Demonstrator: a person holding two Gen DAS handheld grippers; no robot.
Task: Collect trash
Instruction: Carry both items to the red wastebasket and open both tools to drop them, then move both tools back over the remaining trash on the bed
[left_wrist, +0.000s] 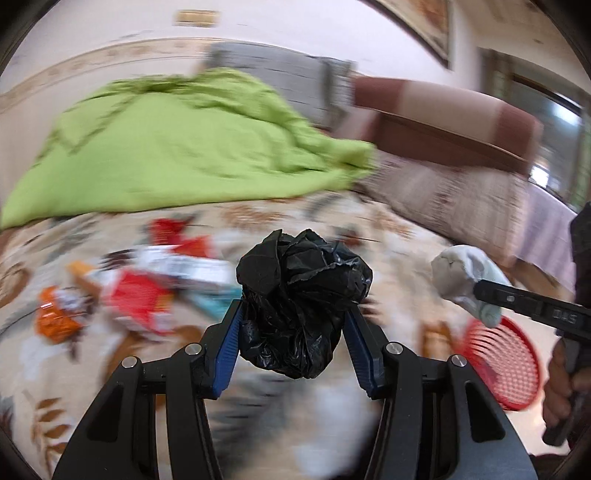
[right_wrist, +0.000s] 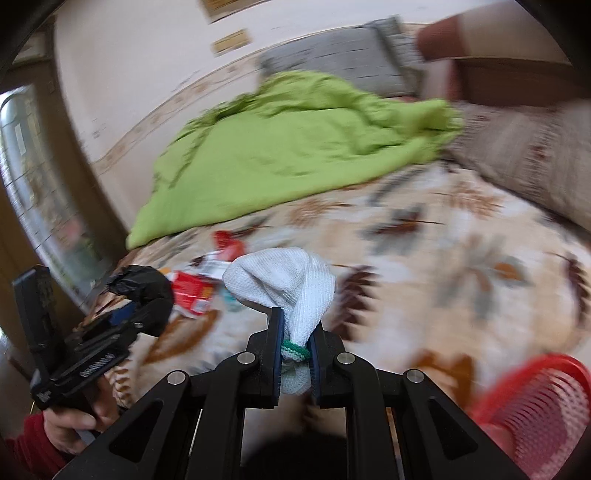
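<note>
My left gripper (left_wrist: 293, 308) is shut on a crumpled black plastic bag (left_wrist: 303, 295), lifted above the patterned bedspread (left_wrist: 388, 229). In the right wrist view that bag (right_wrist: 142, 282) shows at the left, in the left gripper (right_wrist: 144, 302) held by a hand. My right gripper (right_wrist: 295, 317) is shut on a white sock (right_wrist: 284, 280) with a green band; in the left wrist view the sock (left_wrist: 461, 275) hangs at the right from the right gripper (left_wrist: 480, 290). A red mesh basket (left_wrist: 506, 362) (right_wrist: 535, 410) lies low at the right.
Red, orange and white wrappers (left_wrist: 144, 291) (right_wrist: 195, 288) lie scattered on the bedspread at the left. A green blanket (left_wrist: 177, 144) (right_wrist: 295, 147) is heaped behind them, with grey and brown pillows (left_wrist: 436, 114) and a wall beyond. Both views are motion-blurred.
</note>
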